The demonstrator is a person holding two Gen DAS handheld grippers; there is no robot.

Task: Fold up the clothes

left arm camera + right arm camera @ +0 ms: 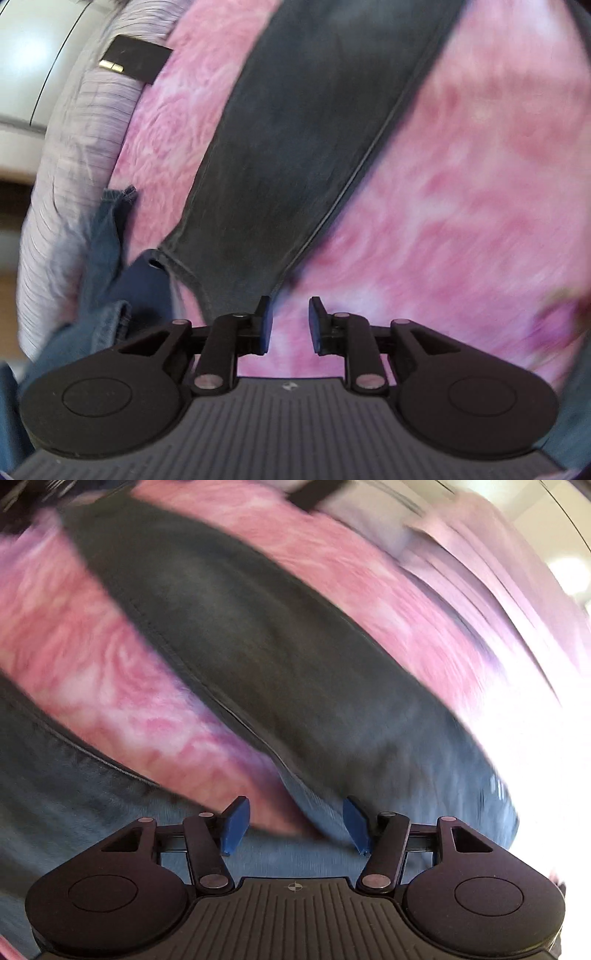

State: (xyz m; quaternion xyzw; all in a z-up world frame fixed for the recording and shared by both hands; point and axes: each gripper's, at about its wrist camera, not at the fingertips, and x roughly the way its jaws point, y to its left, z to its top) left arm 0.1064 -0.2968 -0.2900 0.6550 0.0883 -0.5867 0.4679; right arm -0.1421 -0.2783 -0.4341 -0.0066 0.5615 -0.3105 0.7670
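Left wrist view: left gripper (290,325) slightly parted, empty, over pink blanket (461,184); dark trousers (295,129) lie spread for folding. Right gripper (293,825) wide apart, empty above them.

A dark charcoal-grey garment (295,129) lies across a bedcover (461,184) of pink with a paler rose-like swirl — the pattern blurred in both views. Blue denim (107,236) sits bunched beside pale lilac striped fabric (81,122). Both black grippers carry blue fingertips (234,825).
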